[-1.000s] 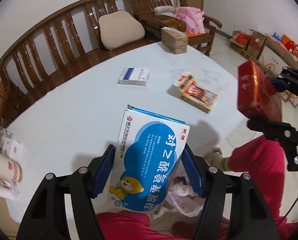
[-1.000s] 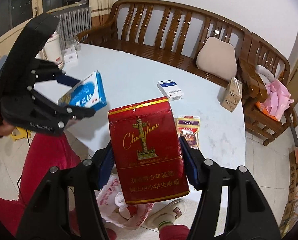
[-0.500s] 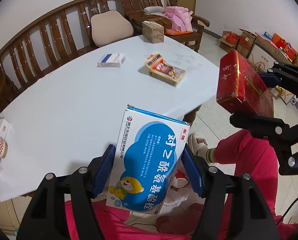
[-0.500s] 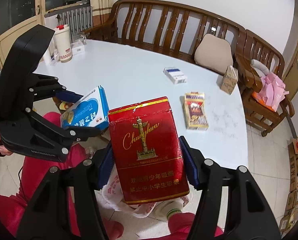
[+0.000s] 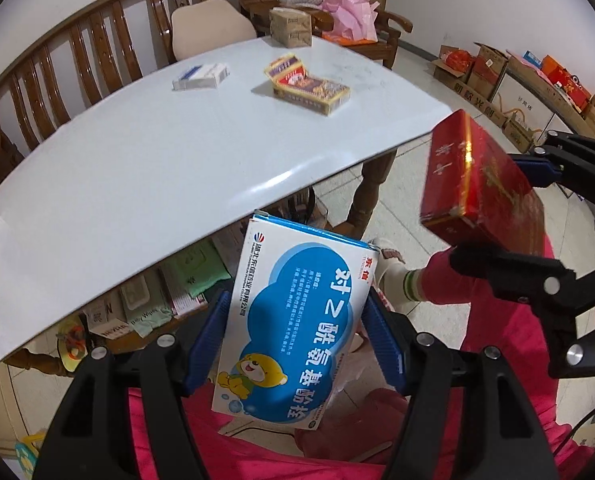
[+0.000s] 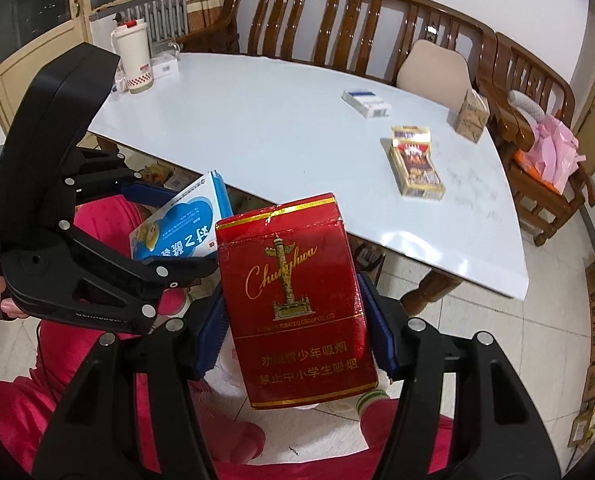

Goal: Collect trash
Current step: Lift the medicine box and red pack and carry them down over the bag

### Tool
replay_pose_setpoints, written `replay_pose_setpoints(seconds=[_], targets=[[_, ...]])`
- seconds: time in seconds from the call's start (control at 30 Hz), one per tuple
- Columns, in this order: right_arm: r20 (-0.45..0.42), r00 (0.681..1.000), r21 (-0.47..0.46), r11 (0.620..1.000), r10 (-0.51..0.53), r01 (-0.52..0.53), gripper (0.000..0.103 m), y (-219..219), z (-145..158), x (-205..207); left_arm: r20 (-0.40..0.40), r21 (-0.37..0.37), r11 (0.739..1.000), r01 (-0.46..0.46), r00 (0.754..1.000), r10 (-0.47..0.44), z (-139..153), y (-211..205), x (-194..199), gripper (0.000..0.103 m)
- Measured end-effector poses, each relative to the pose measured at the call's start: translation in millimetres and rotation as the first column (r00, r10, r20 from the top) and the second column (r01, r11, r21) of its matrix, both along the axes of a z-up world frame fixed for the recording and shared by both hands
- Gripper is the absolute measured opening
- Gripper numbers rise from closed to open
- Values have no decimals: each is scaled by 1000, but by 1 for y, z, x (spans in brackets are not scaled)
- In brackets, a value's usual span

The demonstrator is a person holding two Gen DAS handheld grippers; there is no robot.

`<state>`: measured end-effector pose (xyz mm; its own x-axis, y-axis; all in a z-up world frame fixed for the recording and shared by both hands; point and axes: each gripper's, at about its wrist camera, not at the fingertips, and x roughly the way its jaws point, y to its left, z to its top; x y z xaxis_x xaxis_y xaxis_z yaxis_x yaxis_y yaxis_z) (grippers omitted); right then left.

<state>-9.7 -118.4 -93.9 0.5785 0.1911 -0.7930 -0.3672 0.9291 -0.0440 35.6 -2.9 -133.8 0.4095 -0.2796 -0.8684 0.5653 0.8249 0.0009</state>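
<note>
Left tool grasps the blue box; right tool grasps the red pack. Neither is deposited. Three boxes remain on the desk, upper frame.

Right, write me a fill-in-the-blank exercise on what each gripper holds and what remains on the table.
1. The left gripper is shut on a blue and white ____ box.
2. The right gripper is shut on a ____ cigarette pack with gold lettering.
3. The opened yellow and red cigarette pack lies on the white ____.
4. The number of cigarette packs lying on that surface is ____.

Missing words: medicine; red; table; two
</note>
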Motion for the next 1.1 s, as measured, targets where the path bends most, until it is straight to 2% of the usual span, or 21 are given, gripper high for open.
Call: replay_pose_setpoints(seconds=[0.2, 0.6, 0.8, 1.1], targets=[[-31, 999, -18, 1000, -25, 25, 60, -6, -27, -1, -54, 3, 1000, -3, 999, 3, -31, -5, 2, 65], [-139, 987, 25, 996, -81, 86, 60, -29, -83, 14, -152, 30, 999, 18, 988, -13, -88, -20, 13, 65], [-190, 975, 22, 993, -114, 120, 60, -36, -114, 24, -228, 26, 1000, 17, 974, -11, -119, -27, 23, 65], [-267, 953, 18, 989, -140, 150, 60, -40, -162, 41, -312, 65, 998, 0, 950, 21, -167, -34, 39, 65]])
